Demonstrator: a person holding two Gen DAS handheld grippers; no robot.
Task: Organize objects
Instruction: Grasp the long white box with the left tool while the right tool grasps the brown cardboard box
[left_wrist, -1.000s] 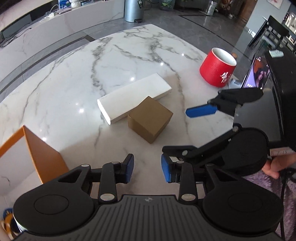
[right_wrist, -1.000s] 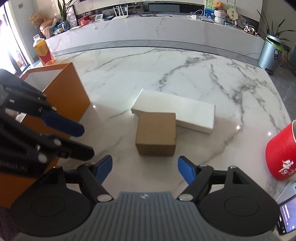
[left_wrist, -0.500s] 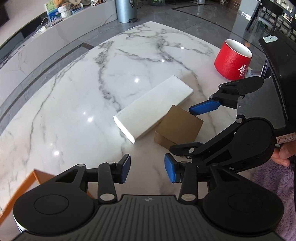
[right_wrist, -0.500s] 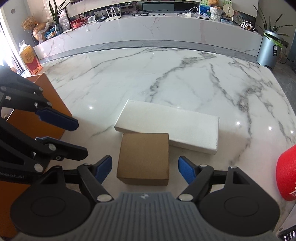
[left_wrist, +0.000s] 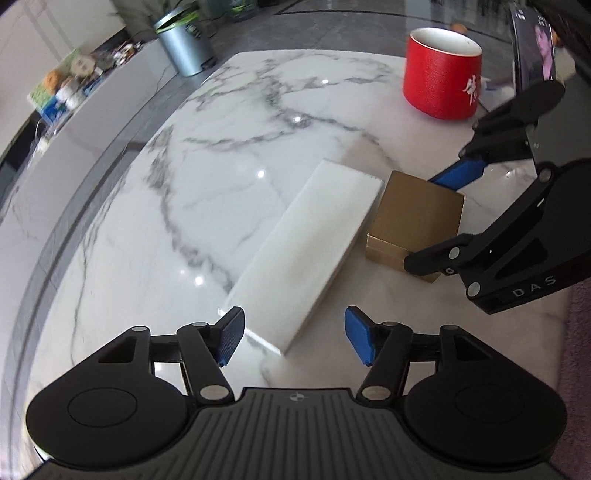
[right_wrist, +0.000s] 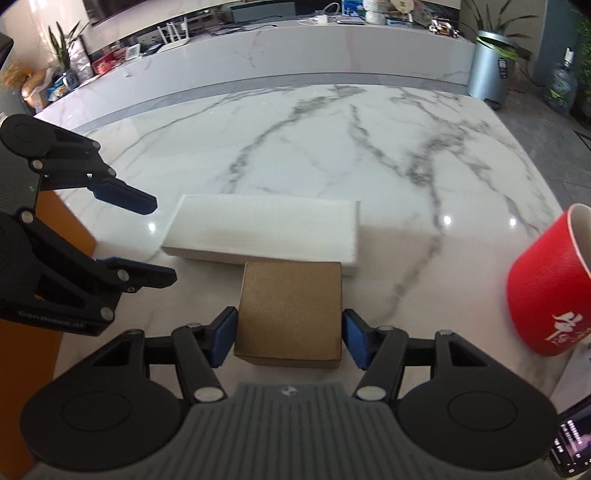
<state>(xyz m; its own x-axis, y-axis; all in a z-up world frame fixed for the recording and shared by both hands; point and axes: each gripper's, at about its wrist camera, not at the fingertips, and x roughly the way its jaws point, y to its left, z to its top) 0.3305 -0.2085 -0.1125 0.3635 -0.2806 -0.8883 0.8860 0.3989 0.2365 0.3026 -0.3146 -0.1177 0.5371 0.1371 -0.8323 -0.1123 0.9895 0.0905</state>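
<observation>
A small brown cardboard box (right_wrist: 290, 314) sits on the marble table (right_wrist: 332, 155), touching a long flat white box (right_wrist: 266, 230) behind it. My right gripper (right_wrist: 289, 341) is open with its blue pads on either side of the brown box, close to its sides. In the left wrist view the brown box (left_wrist: 417, 218) lies right of the white box (left_wrist: 310, 243). My left gripper (left_wrist: 293, 339) is open and empty, just short of the white box's near end. The right gripper (left_wrist: 458, 206) straddles the brown box there.
A red cup with white characters (right_wrist: 550, 288) stands at the right; it also shows in the left wrist view (left_wrist: 443, 74). An orange box (right_wrist: 40, 295) stands at the left behind the left gripper. A phone (right_wrist: 572, 439) lies at the lower right.
Both grippers moved forward. The right gripper now has the brown box between its open pads. The left gripper opened wider and came up to the white box's near end.
</observation>
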